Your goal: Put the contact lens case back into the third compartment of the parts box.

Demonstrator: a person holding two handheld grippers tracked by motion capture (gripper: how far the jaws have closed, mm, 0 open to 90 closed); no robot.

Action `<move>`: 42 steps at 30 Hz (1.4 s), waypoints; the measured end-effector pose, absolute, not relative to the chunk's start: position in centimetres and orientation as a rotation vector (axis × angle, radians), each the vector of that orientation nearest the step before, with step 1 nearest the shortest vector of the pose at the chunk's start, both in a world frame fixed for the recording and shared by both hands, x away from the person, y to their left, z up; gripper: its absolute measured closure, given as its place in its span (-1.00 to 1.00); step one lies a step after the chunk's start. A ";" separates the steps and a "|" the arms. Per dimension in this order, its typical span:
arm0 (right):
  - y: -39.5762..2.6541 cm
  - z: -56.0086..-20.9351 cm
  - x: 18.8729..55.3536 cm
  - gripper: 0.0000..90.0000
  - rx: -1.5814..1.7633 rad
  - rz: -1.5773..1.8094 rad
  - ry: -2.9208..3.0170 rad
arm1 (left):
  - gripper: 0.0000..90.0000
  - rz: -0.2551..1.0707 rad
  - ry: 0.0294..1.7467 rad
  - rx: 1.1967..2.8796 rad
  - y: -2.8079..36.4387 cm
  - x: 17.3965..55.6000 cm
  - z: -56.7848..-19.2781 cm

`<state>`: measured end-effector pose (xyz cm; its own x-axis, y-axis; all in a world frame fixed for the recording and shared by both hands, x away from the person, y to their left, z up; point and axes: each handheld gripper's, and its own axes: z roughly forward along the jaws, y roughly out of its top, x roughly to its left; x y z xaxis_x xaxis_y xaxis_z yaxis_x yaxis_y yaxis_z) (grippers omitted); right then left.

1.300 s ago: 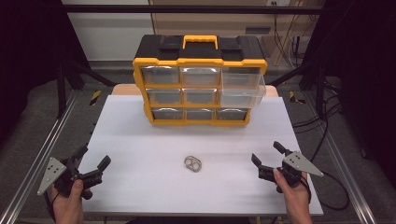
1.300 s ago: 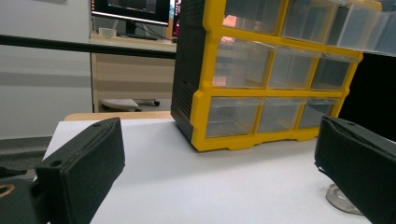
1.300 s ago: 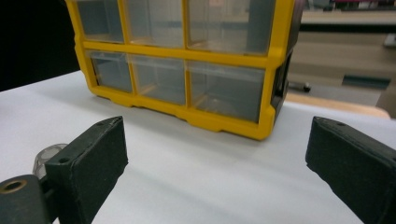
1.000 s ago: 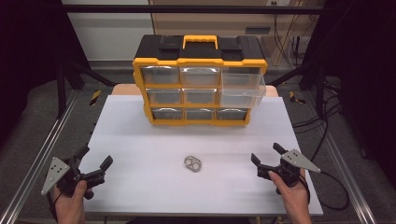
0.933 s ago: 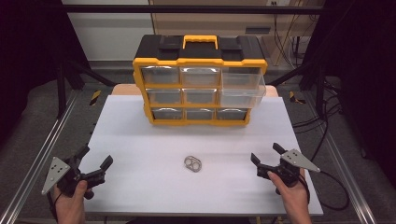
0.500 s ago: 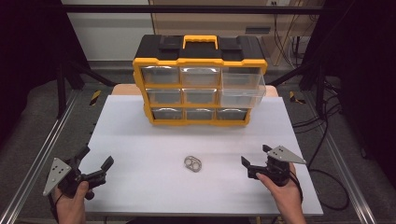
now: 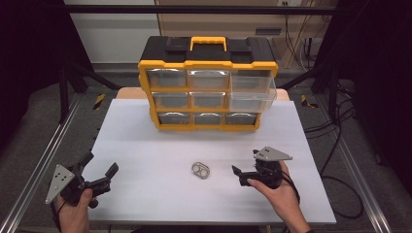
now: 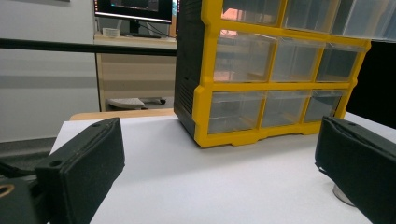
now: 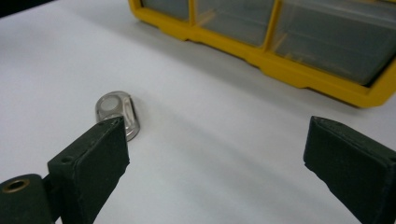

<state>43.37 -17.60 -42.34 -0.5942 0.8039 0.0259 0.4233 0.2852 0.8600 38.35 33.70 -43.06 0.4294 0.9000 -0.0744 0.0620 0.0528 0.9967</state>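
The metal link plate [image 7: 200,170] lies flat on the white table [image 7: 145,145], in front of the yellow drawer organizer [image 7: 208,82] and apart from it; the right gripper [image 7: 241,175] sits just to its right, jaws spread wide, not touching it; the left gripper [image 7: 99,170] hovers at the table's near left corner, jaws apart, holding nothing

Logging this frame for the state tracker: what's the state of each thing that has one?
left gripper: open, holding nothing, off at the table's near left.
right gripper: open, holding nothing, aimed at the metal piece.
metal piece: flat on the table, not gripped.
drawer cabinet: upright; its middle-right drawer pulled partway out, the others look shut.
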 end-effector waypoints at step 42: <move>-6.9 -46.0 46.5 -0.82 0.992 1.000 2.603 | -0.97 0.820 0.909 1.394 33.3 38.3 -42.9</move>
<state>46.55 -6.91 -46.01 -0.7608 0.6457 0.0657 0.5235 0.5507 0.6501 38.27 33.31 -42.89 0.4421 0.8959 -0.0445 0.0473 0.0262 0.9985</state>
